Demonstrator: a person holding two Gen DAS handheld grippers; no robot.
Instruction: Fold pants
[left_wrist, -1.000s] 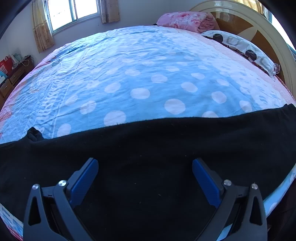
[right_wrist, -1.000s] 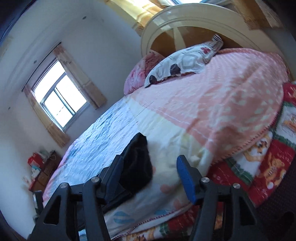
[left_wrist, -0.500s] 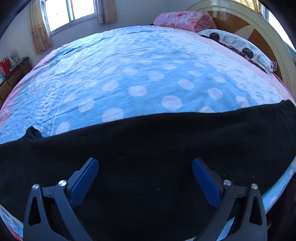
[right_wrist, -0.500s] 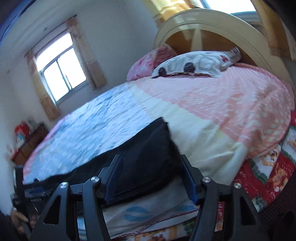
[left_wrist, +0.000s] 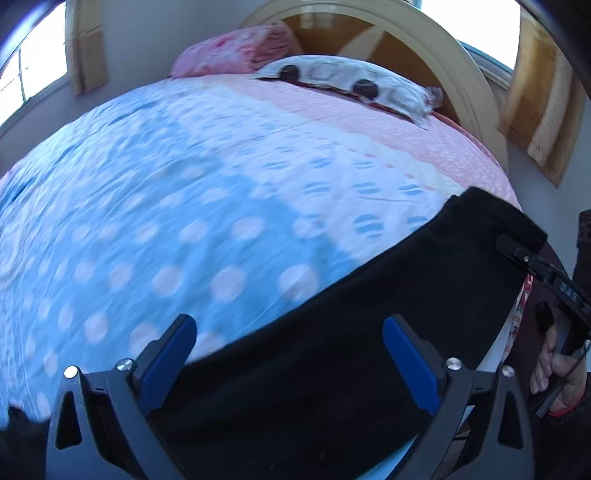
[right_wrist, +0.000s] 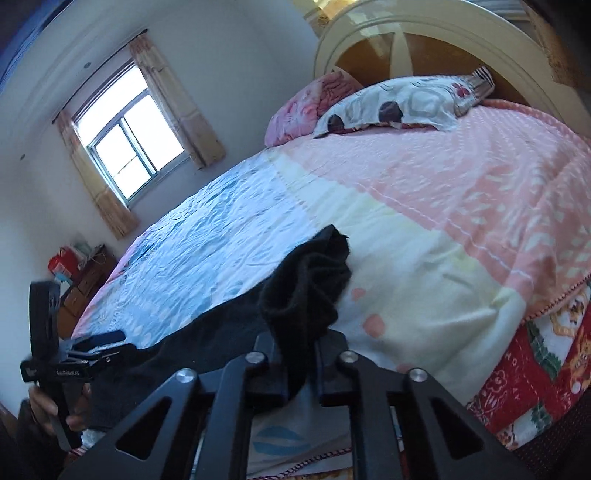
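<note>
Now clamped tight on one bunched end of the soft black fleece pants (right_wrist: 306, 288): right gripper (right_wrist: 295, 369), wide apart a moment ago. Wide apart and holding nothing: left gripper (left_wrist: 288, 354), swung away from its earlier spot, hovering above the pants. Stretched along the near edge of the blue dotted bedspread (left_wrist: 166, 221): the pants. Probably ready for lifting that end and folding over. Farther back, beyond the bedspread: spotted white pillow (right_wrist: 399, 103).
</note>
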